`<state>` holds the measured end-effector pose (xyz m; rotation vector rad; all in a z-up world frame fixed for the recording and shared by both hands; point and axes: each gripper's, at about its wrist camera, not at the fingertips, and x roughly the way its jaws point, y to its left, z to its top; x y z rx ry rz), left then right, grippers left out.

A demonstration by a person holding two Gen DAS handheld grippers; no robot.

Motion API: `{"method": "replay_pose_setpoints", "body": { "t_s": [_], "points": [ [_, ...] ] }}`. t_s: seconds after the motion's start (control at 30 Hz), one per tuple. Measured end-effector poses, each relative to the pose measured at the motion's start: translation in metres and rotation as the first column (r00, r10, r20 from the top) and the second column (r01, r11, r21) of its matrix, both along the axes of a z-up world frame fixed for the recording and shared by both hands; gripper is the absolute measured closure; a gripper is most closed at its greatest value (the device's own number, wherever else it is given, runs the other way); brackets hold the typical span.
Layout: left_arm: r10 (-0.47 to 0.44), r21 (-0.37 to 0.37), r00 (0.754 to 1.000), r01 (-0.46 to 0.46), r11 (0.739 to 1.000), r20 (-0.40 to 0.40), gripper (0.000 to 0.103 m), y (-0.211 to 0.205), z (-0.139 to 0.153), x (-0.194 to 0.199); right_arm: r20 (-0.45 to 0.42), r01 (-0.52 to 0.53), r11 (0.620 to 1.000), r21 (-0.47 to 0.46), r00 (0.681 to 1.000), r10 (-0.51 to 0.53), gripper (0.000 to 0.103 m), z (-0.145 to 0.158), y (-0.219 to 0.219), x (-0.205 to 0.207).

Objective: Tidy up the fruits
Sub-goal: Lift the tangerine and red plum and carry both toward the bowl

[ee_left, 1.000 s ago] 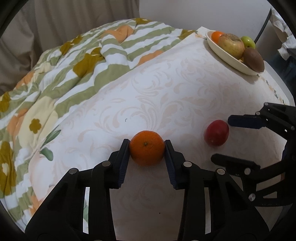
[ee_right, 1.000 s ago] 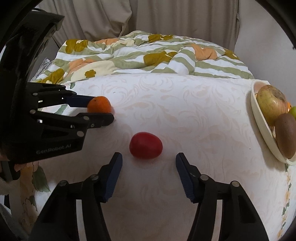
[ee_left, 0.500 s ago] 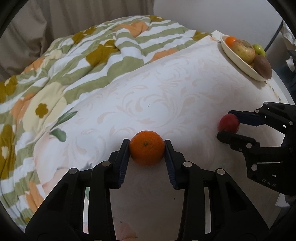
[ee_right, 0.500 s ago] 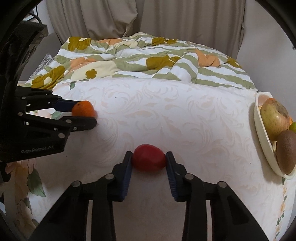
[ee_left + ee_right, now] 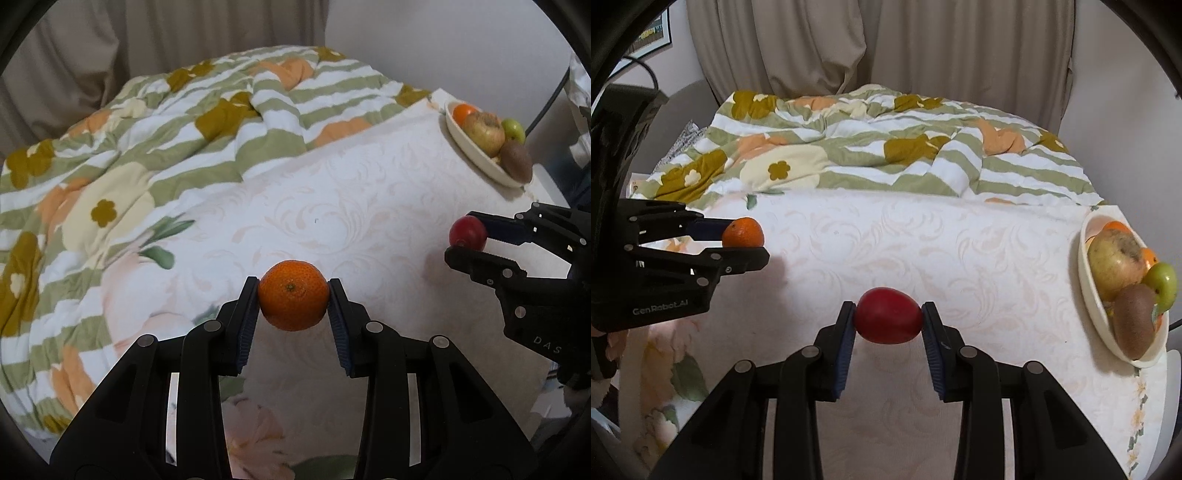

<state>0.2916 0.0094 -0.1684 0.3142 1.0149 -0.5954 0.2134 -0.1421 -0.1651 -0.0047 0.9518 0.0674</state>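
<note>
Left claw [image 5: 293, 308]: clamped on the mandarin [image 5: 293, 304], pads tight both sides, fruit clear of the worktop [image 5: 369, 206].
Right claw [image 5: 889, 320]: a second ago spread around the red plum [image 5: 889, 315]; now pinched shut on it, plum lifted.
Change: both fruits are off the cloth and rising.
Bowl [image 5: 1087, 295]: at the worktop's right edge, holding an apple, kiwi, green fruit, orange.
Bed quilt [image 5: 886, 155]: behind the worktop.
Meaning: both picks done; carry to the bowl likely next.
</note>
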Motion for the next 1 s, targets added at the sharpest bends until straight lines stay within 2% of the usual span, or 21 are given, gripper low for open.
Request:
{"method": "replay_pose_setpoints", "body": {
  "t_s": [0.17,0.3,0.57,0.77,1.0],
  "points": [
    [0.012,0.006,0.999,-0.012,1.000,0.037,0.059,0.005,0.022,-0.006,0.030,0.010,1.000,0.018,1.000,-0.011,0.070,0.025,0.001,-0.008],
    [0.028,-0.035,0.999,-0.027,0.999,0.040,0.059,0.010,0.042,-0.010,0.038,0.036,0.998,0.049,0.999,-0.038,0.070,0.044,-0.003,-0.018],
    [0.022,-0.057,0.994,-0.017,0.998,0.105,0.059,-0.007,0.077,-0.021,0.054,0.083,0.996,0.038,0.995,-0.084,0.070,0.077,-0.023,-0.042],
    [0.038,-0.074,0.990,-0.028,0.997,0.133,0.059,-0.037,0.097,-0.032,0.075,0.098,0.994,0.044,0.992,-0.101,0.070,0.092,-0.062,-0.060],
    [0.129,-0.122,0.985,-0.115,0.986,0.113,0.059,-0.093,0.114,-0.048,0.088,0.069,0.996,0.054,0.993,-0.073,0.070,0.105,-0.134,-0.071]
  ]
}}
